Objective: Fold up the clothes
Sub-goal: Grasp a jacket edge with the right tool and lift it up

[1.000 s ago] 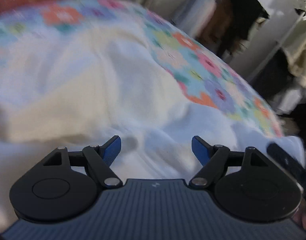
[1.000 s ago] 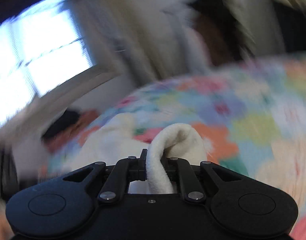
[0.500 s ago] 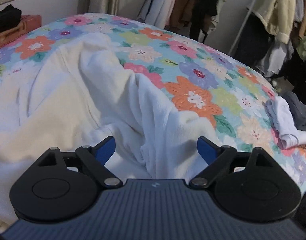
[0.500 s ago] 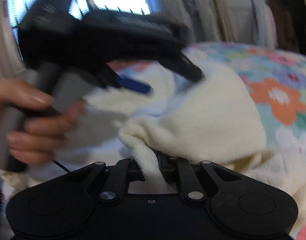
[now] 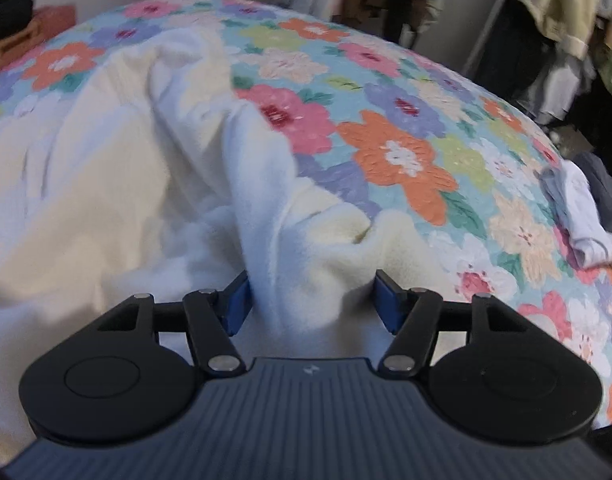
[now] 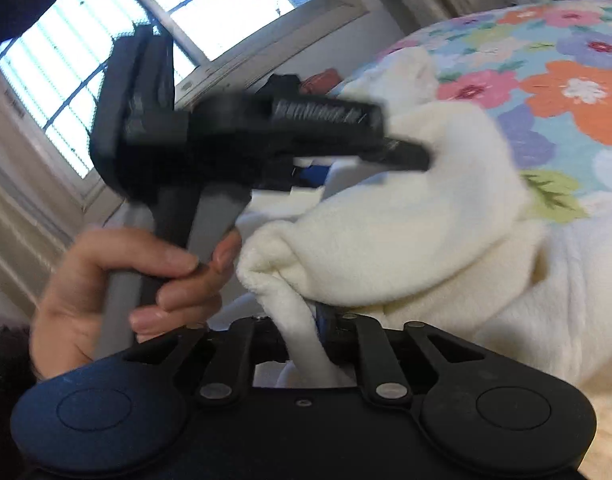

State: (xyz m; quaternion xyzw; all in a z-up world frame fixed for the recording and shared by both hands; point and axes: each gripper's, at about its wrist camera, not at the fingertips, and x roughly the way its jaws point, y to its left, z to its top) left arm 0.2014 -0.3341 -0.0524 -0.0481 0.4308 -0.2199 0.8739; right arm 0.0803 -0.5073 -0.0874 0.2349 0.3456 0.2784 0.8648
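The left gripper [image 5: 311,300] is wide open, with a raised fold of the cream fleece garment [image 5: 118,184] standing between its blue pads [image 5: 238,304]; the fold touches the left pad; the right gripper [image 6: 306,320] is pinched shut on a bunched edge of the same fleece [image 6: 405,240]; a bare hand [image 6: 118,292] holds the left gripper's handle just beside it; the fleece lies crumpled on the flowered bedspread [image 5: 397,152]; a small white cloth [image 5: 581,216] sits near the bed's right edge.
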